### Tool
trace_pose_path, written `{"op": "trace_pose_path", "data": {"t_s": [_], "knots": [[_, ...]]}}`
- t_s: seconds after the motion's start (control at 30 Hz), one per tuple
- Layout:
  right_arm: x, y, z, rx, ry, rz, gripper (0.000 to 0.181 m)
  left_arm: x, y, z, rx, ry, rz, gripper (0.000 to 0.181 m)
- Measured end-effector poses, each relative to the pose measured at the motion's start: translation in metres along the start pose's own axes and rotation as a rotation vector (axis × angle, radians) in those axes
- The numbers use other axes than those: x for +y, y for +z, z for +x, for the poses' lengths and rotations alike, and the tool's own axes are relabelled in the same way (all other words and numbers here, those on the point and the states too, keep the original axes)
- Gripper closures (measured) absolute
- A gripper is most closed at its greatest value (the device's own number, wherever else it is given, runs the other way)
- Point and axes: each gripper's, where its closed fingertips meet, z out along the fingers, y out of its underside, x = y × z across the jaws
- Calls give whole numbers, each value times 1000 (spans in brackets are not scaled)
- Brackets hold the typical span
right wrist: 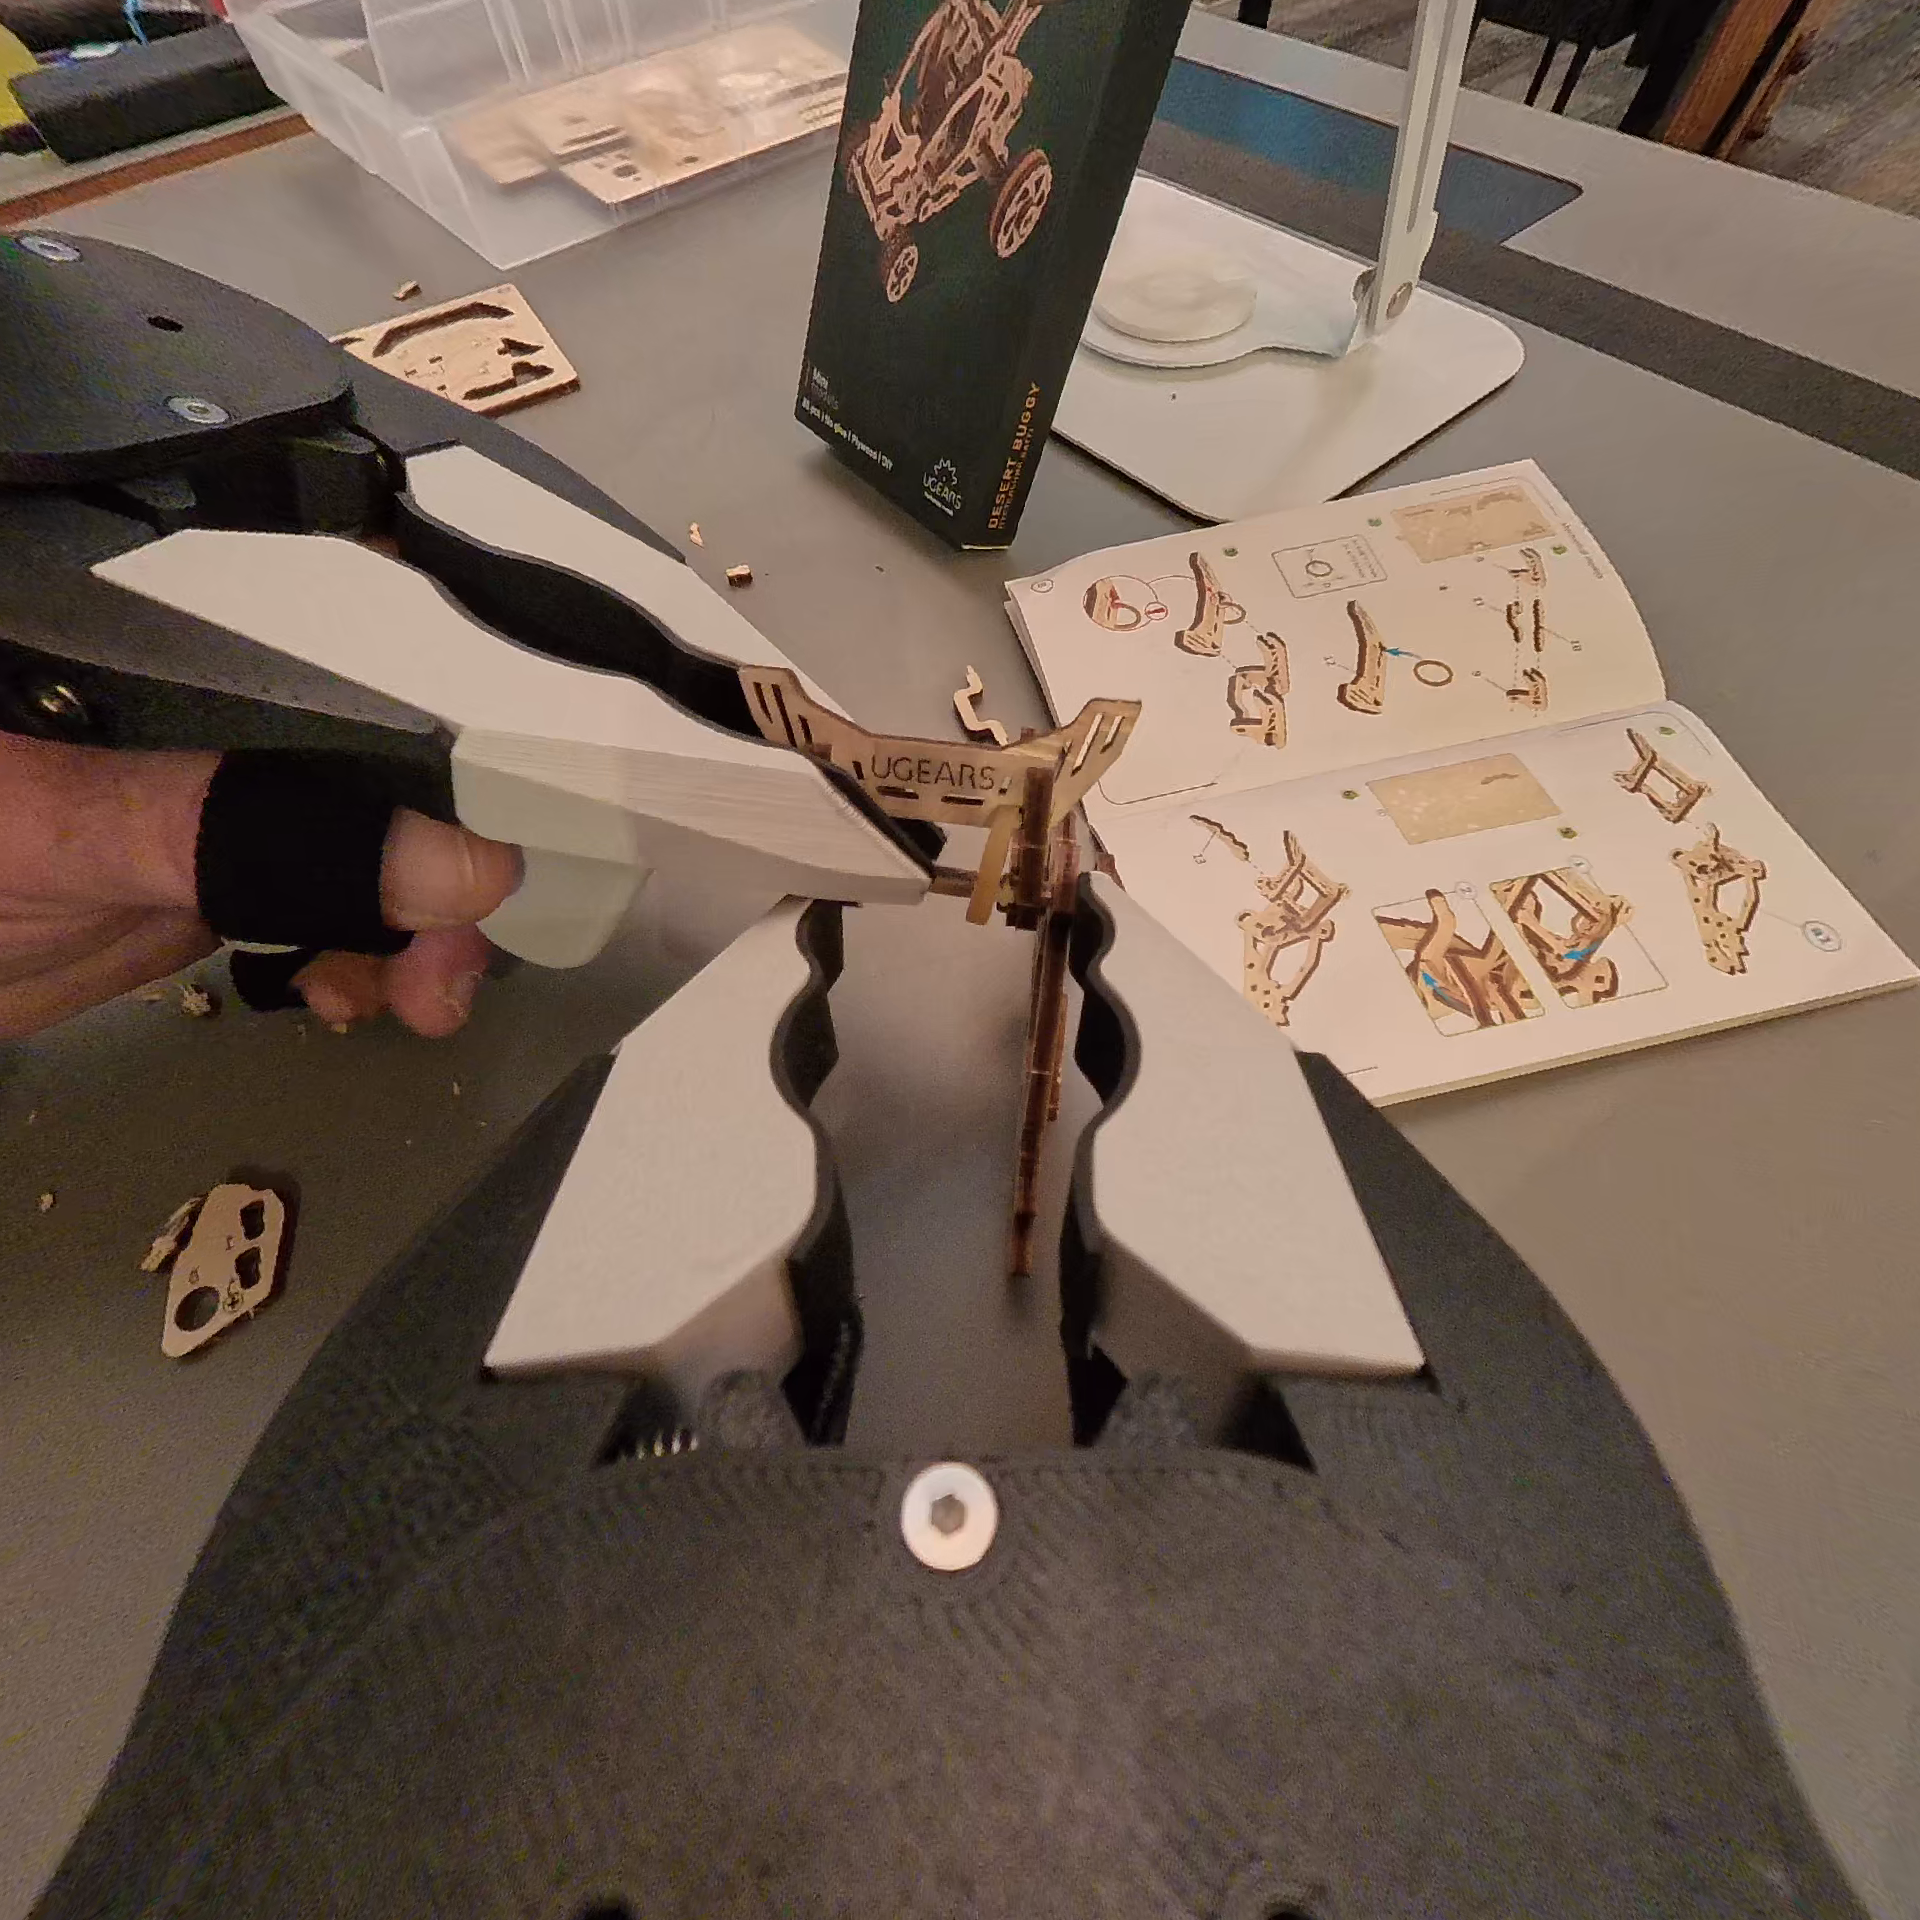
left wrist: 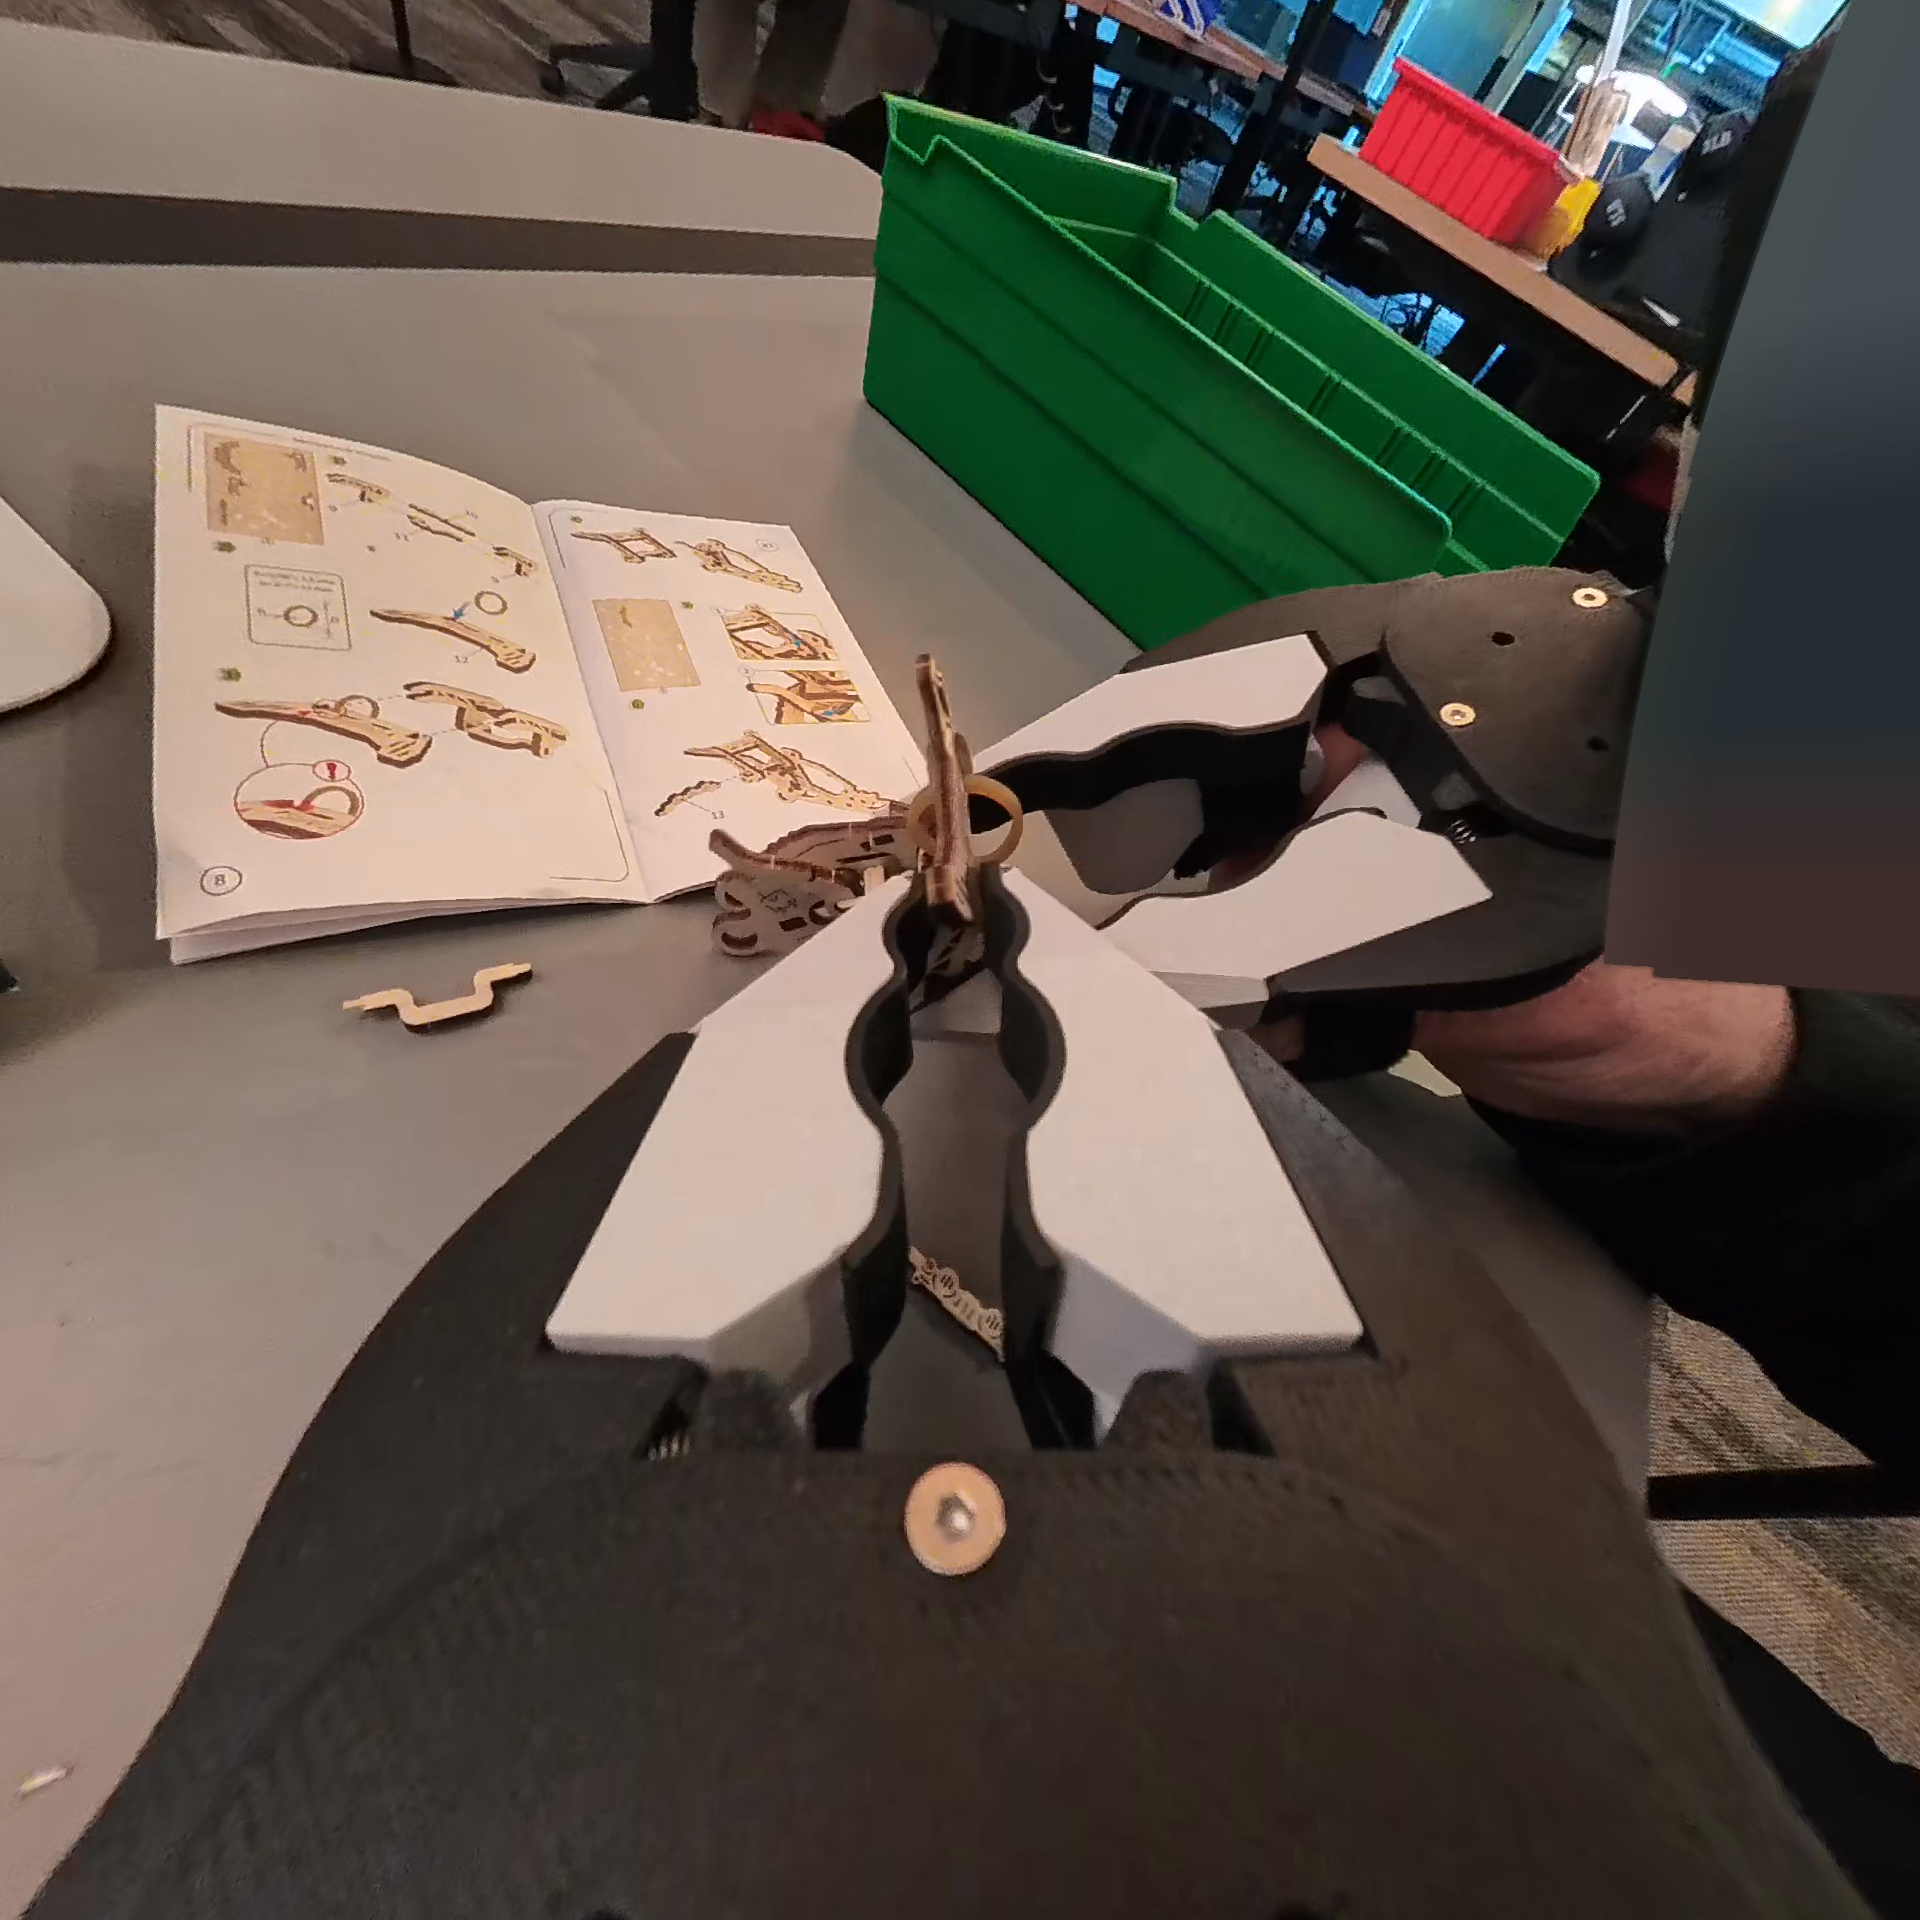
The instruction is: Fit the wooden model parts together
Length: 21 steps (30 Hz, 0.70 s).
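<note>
Left gripper [left wrist: 940, 904]: clamped on the wooden assembly [left wrist: 940, 790], dead centre.
Right gripper [right wrist: 940, 904]: fingers apart, rubber ring [left wrist: 971, 821] at its tips, from 3 o'clock.
Booklet [left wrist: 468, 675]: open at 10 o'clock.
Tip: hold steady, ease ring on.

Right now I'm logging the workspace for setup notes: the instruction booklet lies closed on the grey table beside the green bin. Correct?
Not quite. The instruction booklet lies open, both pages showing, on the grey table beside the green bin; the left wrist view shows it.
</note>
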Motion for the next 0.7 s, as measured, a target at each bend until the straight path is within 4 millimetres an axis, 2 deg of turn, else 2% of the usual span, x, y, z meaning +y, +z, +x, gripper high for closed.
{"op": "trace_pose_path", "data": {"t_s": [0.23,0.7], "knots": [[0,0,0,-7,8,3,140,2,-5,-4,25,-48,-30,175],[-1,0,4,8,22,7,140,3,-2,-10,174,-492,-20,175]]}}
